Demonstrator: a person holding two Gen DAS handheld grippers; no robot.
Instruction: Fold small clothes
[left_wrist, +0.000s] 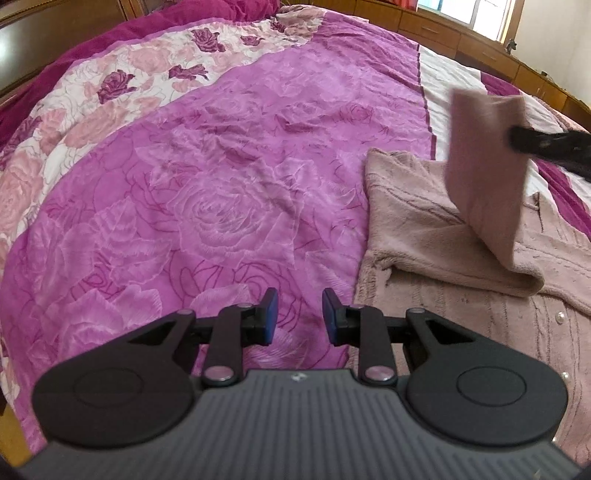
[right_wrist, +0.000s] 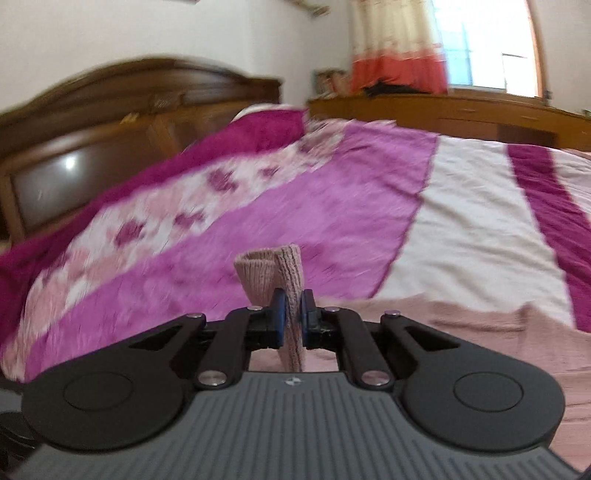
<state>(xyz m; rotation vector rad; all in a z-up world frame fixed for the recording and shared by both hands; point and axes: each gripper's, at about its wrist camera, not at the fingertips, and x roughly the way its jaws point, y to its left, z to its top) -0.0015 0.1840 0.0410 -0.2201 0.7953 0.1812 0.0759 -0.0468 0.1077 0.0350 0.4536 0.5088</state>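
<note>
My right gripper (right_wrist: 291, 308) is clamped on the ribbed cuff (right_wrist: 290, 273) of a dusty-pink knitted cardigan (left_wrist: 461, 258), the blue pads pinching the knit flat between them. In the left wrist view I see that same sleeve (left_wrist: 484, 173) lifted clear of the bed, hanging as a blurred pink panel from the black fingers at the right edge (the blur there is heavy, so I cannot read the fold in it). The rest of the cardigan lies flat on the magenta rose-print quilt (left_wrist: 229, 177), towards the right side, with a turned-over soft edge across its middle and small pearl buttons (left_wrist: 560, 317) down the front.

My left gripper (left_wrist: 300, 314) hangs over the quilt just beside the cardigan's near left edge, its jaws apart with only bedding showing between the pads, touching nothing.

Beyond the quilt stand a dark wooden headboard (right_wrist: 110, 122), a cream and magenta striped sheet (right_wrist: 480, 221), and a low wooden cabinet (right_wrist: 461, 110) under the bright window (right_wrist: 480, 48).
</note>
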